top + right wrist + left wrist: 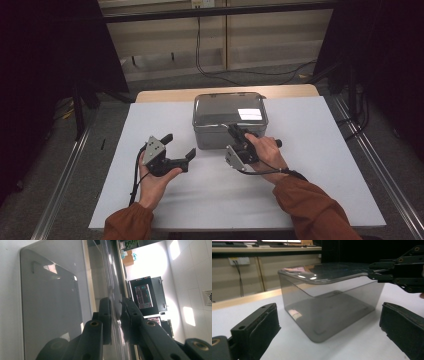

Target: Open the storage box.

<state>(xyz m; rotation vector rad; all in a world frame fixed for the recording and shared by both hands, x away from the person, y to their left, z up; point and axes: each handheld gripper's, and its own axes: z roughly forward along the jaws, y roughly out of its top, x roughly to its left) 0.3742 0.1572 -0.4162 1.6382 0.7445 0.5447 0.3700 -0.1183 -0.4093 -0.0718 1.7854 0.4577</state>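
The box (pixel 230 120) sits upright on the counter (pixel 310 165), long axis left-right. Right gripper (pixel 234 131) jaws pinch its lid (pixel 227 108) edge; left gripper (pixel 178 147) jaws spread.

left tongs (pixel 179 145) agape, right tongs (pixel 234 131) clamped

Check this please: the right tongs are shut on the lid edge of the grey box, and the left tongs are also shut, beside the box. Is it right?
Not quite. The right tongs are indeed shut on the lid edge of the grey box, but the left tongs are open, with nothing between them, beside the box. The left gripper view shows their jaws wide apart.
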